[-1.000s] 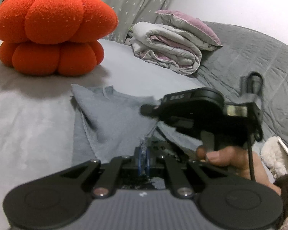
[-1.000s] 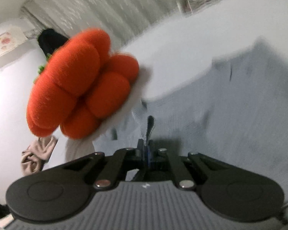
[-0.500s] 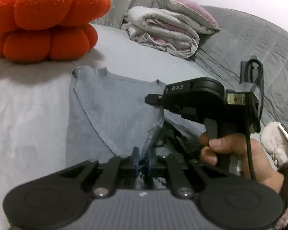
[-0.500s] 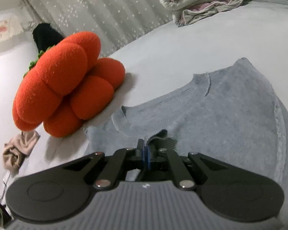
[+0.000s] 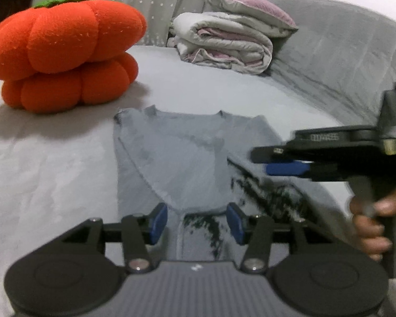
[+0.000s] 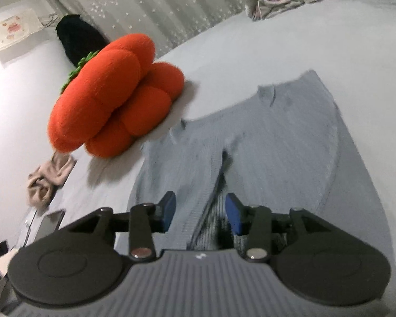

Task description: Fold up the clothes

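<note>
Left wrist view looked down a slope over the left gripper (image 5: 196,220), whose blue-padded fingers (image 5: 158,223) stood partly apart and were opening, with the near edge of the grey sweater (image 5: 182,158) lying slack in the gap and neither pad pressing on it. The sweater lay flat on the pale grey bed (image 5: 45,174), neckline at the far end, both sides folded inward so that a seam ran diagonally across its front. At the right of this view the right gripper (image 5: 282,162) reached in level from the right edge, blurred, one blue finger pad showing at its tip above the sweater's right side. A person's hand (image 5: 369,224) was wrapped around its handle from below. White lettering on its black top was too smeared to read; a green light glowed on the part above.

Right wrist view showed the right gripper's own fingers (image 6: 169,208) likewise partly apart and opening, a raised fold of the sweater between them but free of the pads. An orange pumpkin cushion (image 6: 111,100) sat on the bed to the far left of the sweater, close to its shoulder. A folded quilt (image 5: 224,45) with a pillow on top lay at the far end of the bed.
</note>
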`<state>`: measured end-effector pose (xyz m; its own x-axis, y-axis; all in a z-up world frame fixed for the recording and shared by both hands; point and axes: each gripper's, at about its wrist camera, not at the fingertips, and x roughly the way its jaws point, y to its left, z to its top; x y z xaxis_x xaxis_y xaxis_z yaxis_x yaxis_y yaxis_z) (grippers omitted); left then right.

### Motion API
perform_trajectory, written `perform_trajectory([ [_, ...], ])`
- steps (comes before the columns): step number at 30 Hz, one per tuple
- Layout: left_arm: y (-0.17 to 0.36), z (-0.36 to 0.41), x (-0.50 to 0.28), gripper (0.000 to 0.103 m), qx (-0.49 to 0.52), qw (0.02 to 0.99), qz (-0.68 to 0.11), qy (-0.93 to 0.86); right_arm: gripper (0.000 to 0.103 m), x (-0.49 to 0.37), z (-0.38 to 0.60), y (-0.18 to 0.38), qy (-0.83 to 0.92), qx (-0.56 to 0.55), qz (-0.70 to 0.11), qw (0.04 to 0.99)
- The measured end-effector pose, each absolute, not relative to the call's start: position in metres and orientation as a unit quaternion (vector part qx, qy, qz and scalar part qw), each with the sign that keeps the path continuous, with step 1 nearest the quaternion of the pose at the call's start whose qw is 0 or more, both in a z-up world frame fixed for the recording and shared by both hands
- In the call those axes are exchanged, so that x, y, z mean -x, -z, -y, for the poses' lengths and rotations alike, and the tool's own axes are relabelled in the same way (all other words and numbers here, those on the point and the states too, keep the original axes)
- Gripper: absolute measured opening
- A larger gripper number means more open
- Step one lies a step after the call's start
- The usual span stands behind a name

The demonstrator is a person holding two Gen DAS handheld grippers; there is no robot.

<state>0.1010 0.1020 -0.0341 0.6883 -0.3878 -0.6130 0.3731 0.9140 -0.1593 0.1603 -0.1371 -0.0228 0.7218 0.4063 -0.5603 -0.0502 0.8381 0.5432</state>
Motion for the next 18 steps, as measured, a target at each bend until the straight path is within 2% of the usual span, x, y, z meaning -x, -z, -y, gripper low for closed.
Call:
perform_trajectory([
  [7,0.040,-0.100,-0.065,0.049,-0.057,0.916,-0.357,0.173,0.049,-0.100,0.151,0.023,-0.164,-0.301,-0.384,0.858],
  [18,0.052,-0.103,0.003,0.047,-0.120,0.907,-0.387,0.112,0.051,-0.065,0.137,0.023,-0.207,-0.359,-0.436,0.799],
])
